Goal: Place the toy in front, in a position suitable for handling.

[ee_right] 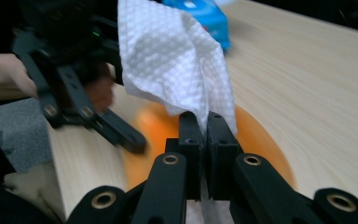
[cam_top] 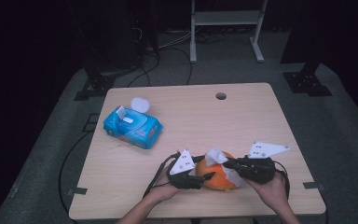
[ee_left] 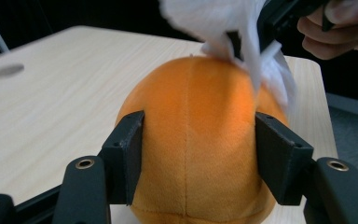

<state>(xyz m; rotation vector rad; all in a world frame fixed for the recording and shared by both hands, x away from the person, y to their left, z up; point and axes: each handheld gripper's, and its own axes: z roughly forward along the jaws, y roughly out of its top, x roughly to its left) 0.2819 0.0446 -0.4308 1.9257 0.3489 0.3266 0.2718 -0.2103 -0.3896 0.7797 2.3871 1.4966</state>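
Observation:
An orange plush ball [cam_top: 216,178] rests near the table's front edge. My left gripper [cam_top: 207,169] comes at it from the left, and in the left gripper view the two black pads [ee_left: 129,154] press against the sides of the plush ball [ee_left: 196,98]. My right gripper [cam_top: 226,163] reaches over the ball from the right, shut on a crumpled white wipe [cam_top: 216,156]. In the right gripper view, the right gripper [ee_right: 207,135] pinches the wipe [ee_right: 172,56], which stands up above the plush ball [ee_right: 256,135].
A blue pack of wipes [cam_top: 133,127] with its flap raised lies at the table's left, with a round white lid [cam_top: 140,103] behind it. A cable hole [cam_top: 221,96] sits near the far edge of the wooden table [cam_top: 261,116]. Grey carpet surrounds the table.

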